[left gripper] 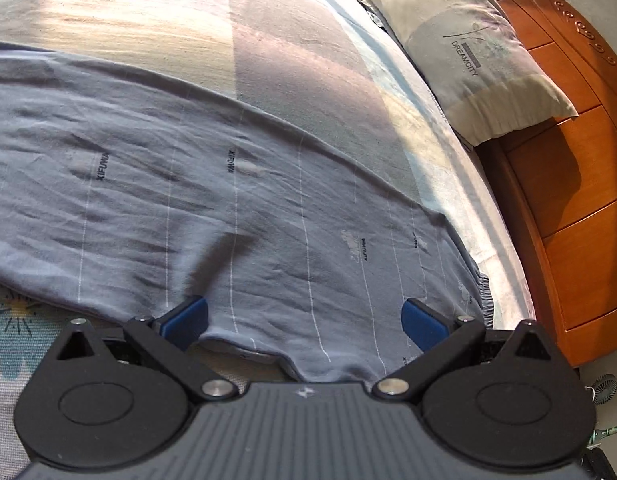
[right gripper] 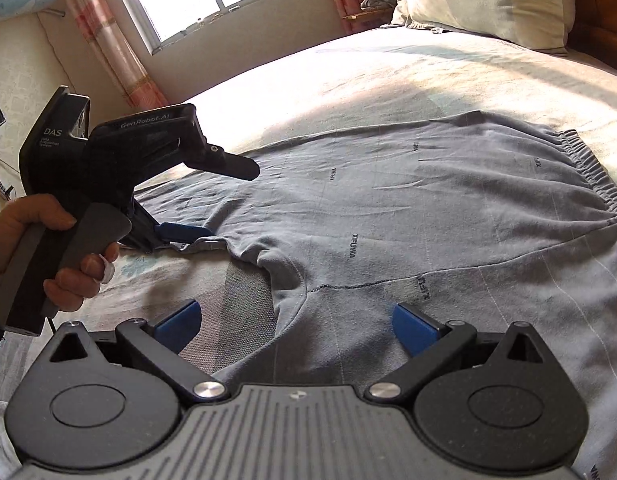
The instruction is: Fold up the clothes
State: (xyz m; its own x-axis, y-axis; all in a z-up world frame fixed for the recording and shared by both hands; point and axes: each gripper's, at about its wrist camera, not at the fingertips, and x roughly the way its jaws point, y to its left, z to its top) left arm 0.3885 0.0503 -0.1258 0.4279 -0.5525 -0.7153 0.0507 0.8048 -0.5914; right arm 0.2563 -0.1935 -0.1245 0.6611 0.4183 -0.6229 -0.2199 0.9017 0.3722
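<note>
right now, through the left wrist view, my left gripper (left gripper: 304,320) hangs released, its blue fingers (left gripper: 186,322) spread over the near edge of the grey trousers (left gripper: 228,184), which lie flat across the bed (left gripper: 156,20) with a pillow (left gripper: 464,48) beyond. through the right wrist view, my right gripper (right gripper: 294,326) is released too, above the trousers' crotch seam (right gripper: 348,285); a hand (right gripper: 36,236) holds the left gripper at the leg hem.
</note>
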